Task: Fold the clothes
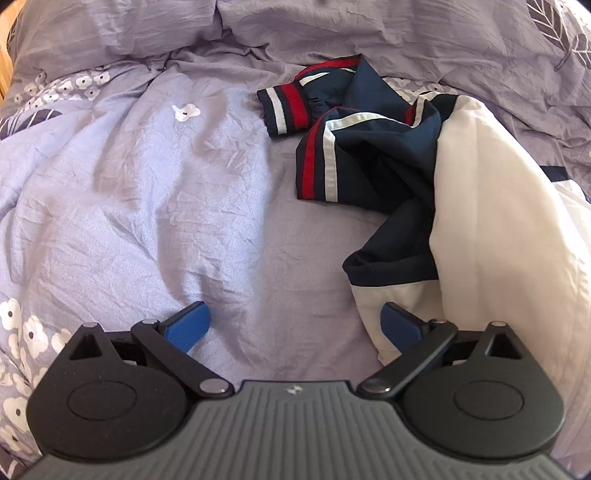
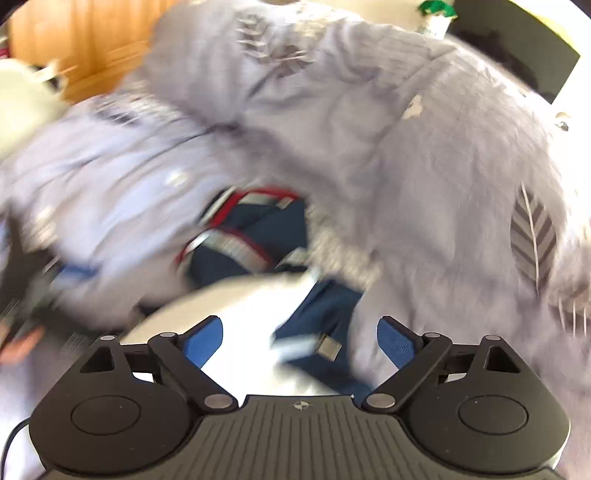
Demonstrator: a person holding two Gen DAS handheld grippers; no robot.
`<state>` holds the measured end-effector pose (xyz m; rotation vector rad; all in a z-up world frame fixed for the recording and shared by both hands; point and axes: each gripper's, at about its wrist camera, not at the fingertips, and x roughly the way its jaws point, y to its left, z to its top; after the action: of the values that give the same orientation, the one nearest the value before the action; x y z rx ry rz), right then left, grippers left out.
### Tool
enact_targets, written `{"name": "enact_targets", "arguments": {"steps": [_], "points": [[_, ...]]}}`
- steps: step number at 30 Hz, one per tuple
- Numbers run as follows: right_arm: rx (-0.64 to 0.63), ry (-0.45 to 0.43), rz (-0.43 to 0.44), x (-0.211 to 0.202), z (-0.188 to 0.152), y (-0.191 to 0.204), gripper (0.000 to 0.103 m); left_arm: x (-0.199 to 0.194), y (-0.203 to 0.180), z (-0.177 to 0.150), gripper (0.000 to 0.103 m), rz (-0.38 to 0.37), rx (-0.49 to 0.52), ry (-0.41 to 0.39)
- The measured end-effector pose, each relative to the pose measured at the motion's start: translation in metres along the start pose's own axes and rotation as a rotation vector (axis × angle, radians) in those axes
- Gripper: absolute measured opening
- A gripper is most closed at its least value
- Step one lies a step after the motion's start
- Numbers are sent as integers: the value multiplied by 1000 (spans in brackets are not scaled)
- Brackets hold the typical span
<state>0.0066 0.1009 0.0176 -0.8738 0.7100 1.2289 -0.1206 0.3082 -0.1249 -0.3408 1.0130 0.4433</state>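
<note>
A navy and white jacket (image 1: 476, 206) with red and white stripes lies crumpled on the lilac duvet (image 1: 147, 192), right of centre in the left wrist view. Its striped cuff (image 1: 288, 107) points left. My left gripper (image 1: 295, 325) is open just above the bedding, and its right pad touches or overlaps the jacket's white hem. The right wrist view is blurred. It shows the same jacket (image 2: 251, 258) below my right gripper (image 2: 299, 339), which stands open over white and navy cloth with nothing pinched between the pads.
Flower and leaf prints mark the wrinkled duvet, which is bunched high at the back (image 1: 332, 29). A wooden surface (image 2: 85, 48) and a green-topped item (image 2: 436, 11) lie beyond the bed. A hand (image 2: 18, 343) and a dark object show at the left edge.
</note>
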Motion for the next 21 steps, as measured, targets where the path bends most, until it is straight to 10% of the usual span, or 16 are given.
{"name": "enact_targets", "arguments": {"steps": [8,11,17,21], "points": [[-407,24,83,-27,-104,137,97,0,-9,-2,100,51,41,2],[-396,92,-141,7,-115,133,15,-3,-9,-4,100,63,44,-7],[19,86,-416,15,-92,-7,27,-15,-14,-3,100,35,50,-35],[200,115,-777,24,-98,-96,65,-21,-42,-2,100,41,176,-74]]}}
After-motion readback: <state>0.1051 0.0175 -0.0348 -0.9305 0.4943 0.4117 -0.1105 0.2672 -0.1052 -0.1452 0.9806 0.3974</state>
